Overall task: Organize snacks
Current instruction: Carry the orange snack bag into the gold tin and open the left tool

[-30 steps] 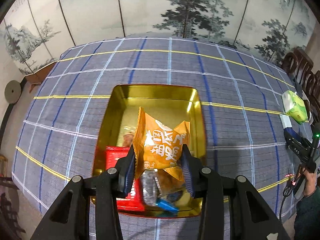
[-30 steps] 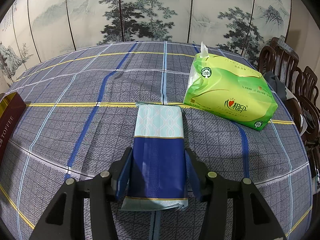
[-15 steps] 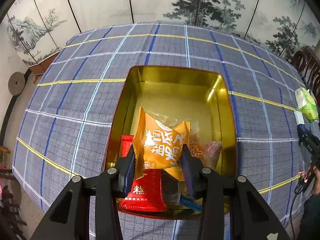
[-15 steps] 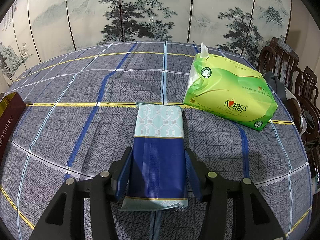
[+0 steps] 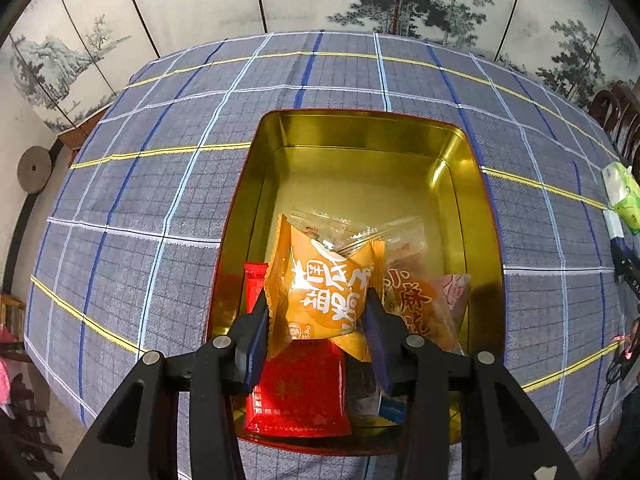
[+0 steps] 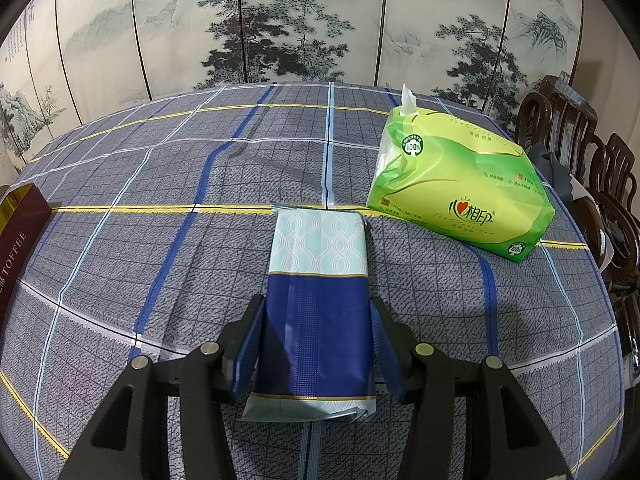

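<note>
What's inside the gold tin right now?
In the gold tin: a red packet, an orange-and-pink packet, clear wrappers and something blue near the front. The left gripper, opening, has an orange packet between its jaws above them, covering what lies underneath.

A folding screen (image 6: 304, 40) painted with misty mountains and dark pines stands behind the table (image 6: 160, 184), which wears a grey-blue plaid cloth lined in yellow, white and blue, with dark carved wooden chairs (image 6: 576, 144) at its right.
</note>
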A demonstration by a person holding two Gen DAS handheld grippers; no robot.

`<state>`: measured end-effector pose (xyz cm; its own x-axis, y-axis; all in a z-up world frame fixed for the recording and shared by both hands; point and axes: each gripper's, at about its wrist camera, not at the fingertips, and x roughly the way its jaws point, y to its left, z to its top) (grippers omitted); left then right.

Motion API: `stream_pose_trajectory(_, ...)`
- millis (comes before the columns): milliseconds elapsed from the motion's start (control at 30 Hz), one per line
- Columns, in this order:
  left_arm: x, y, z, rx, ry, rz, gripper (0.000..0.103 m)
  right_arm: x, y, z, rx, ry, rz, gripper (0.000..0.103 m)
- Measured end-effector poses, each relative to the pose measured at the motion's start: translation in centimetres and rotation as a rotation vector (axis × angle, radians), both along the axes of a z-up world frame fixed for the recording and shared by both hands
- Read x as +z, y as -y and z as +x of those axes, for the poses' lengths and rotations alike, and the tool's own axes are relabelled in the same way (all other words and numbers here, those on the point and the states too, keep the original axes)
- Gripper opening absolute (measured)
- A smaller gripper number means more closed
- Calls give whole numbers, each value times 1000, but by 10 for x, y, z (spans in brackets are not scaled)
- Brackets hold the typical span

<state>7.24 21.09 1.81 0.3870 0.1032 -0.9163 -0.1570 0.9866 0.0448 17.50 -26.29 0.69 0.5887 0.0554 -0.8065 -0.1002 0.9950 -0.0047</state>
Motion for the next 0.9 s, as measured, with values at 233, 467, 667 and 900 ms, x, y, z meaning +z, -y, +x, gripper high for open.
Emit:
stream_pose_trajectory(233,-1,1,3,-1,1,11,41,0,0,0,0,0,0,52)
stream_pose_trajectory(467,-2,-1,3,-1,-5,6,44,0,-1,0,0,0,-1,52)
stream_pose_trajectory(667,0,0,2,-3,-2,20,50,0,0,0,0,1,-2,52)
stream_pose_trajectory(900,5,4,-3,-32,7,34,63,0,0,0,0,1,-3,52)
